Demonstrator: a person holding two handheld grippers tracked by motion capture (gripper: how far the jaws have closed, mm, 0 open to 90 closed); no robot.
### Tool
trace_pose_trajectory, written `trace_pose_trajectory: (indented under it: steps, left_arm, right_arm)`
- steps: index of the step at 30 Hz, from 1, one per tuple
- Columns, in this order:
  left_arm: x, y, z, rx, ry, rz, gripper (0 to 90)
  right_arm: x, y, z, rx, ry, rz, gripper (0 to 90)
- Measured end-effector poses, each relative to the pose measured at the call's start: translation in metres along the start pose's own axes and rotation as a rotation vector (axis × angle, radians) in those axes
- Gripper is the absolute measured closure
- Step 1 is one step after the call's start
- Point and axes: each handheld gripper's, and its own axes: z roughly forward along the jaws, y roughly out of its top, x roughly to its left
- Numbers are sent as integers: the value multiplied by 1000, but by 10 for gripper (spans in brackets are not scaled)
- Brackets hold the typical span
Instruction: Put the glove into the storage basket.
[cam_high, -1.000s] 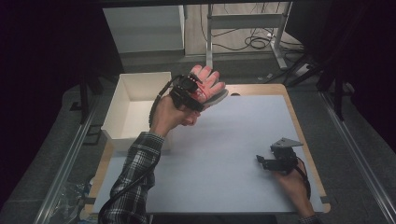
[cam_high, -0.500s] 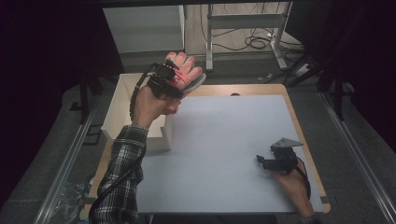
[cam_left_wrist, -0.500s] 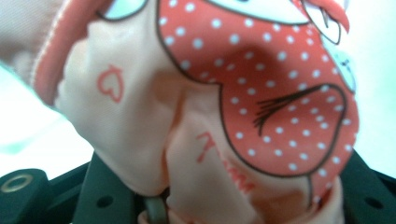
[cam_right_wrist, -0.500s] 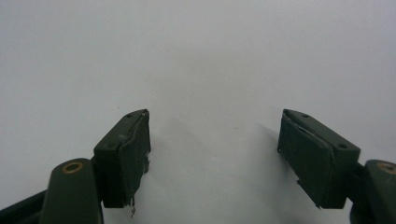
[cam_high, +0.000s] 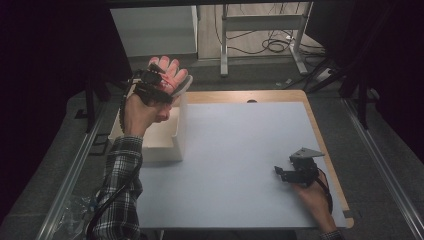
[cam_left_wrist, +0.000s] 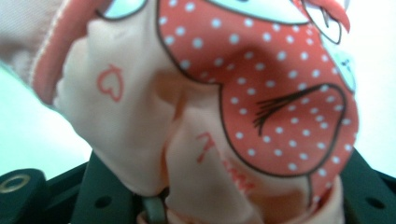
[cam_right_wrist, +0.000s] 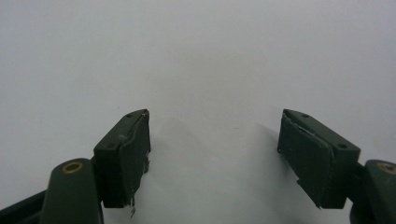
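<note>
Left gripper (cam_high: 167, 82) clamps the pink dotted glove (cam_left_wrist: 224, 107) above the white box (cam_high: 177, 135); lower it well inside before releasing; right gripper (cam_right_wrist: 215, 154) rests on the table, jaws wide and empty.

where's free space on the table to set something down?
The white tabletop is bare from the white box across to the right gripper, and from there back to the far edge. It is crowded at the box, where the left gripper holds a glove.

Dim room; grey floor (cam_high: 260, 75), desk legs (cam_high: 223, 45), perhaps cables (cam_high: 280, 45) behind.
</note>
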Motion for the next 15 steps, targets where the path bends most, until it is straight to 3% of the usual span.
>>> trace_pose_trajectory:
  steps: [5, 15]
  left_arm:
    - [14, -8, 8, 4, 22, -41, 463]
    - [25, -22, 34, 29, 36, -65, 459]
  right_arm:
    - [0, 0, 0, 1, 0, 1, 257]
    - [0, 0, 0, 1, -1, 1, 257]
